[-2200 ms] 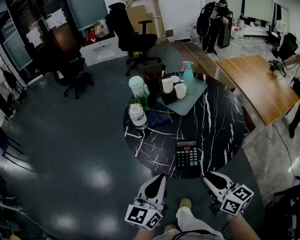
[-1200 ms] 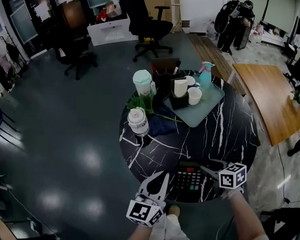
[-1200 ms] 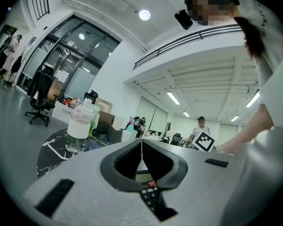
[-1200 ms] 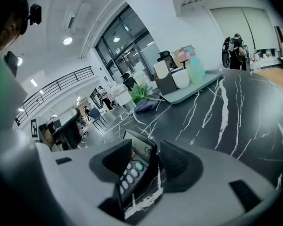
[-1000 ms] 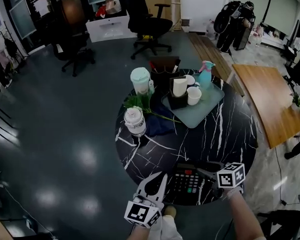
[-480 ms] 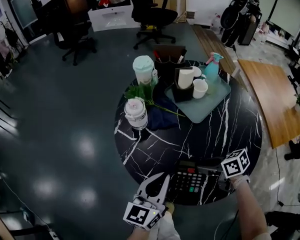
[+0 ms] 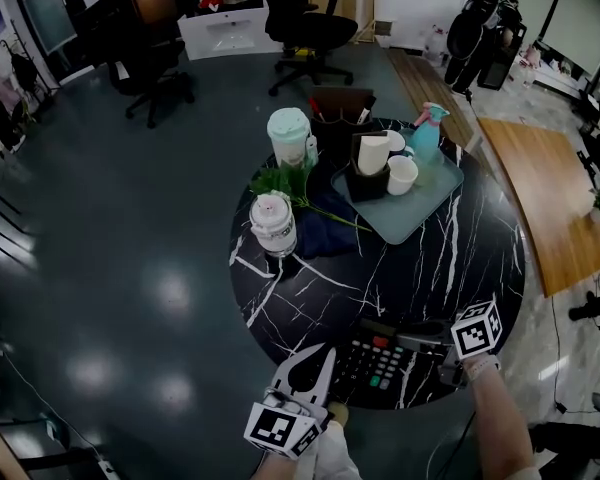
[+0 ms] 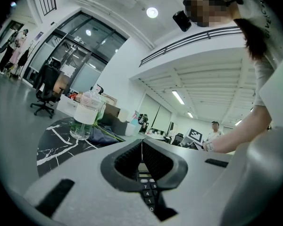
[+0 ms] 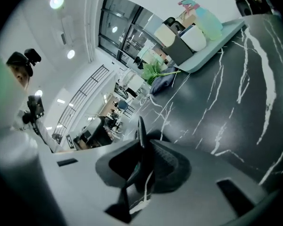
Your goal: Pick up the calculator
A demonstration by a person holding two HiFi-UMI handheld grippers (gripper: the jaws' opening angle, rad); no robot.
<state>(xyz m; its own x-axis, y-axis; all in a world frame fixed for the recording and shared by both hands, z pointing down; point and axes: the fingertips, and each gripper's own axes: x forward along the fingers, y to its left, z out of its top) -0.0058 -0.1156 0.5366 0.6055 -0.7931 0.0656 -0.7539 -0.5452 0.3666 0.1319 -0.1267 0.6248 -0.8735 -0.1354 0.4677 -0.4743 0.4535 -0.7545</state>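
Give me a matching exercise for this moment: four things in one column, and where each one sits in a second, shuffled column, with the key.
Things:
1. calculator
2. spray bottle
3. jar with a white lid
4. office chair

Places:
A. on the floor, beyond the table
B. on the pale tray
C. at the table's near edge, closest to the person
D. on the table's left side, next to the plant

Pairs: 1-C, 2-B, 3-D, 4-A

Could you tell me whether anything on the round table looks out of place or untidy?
Only mildly: a leafy green sprig lies loose across a crumpled dark blue cloth beside the jar, apparently not standing in anything.
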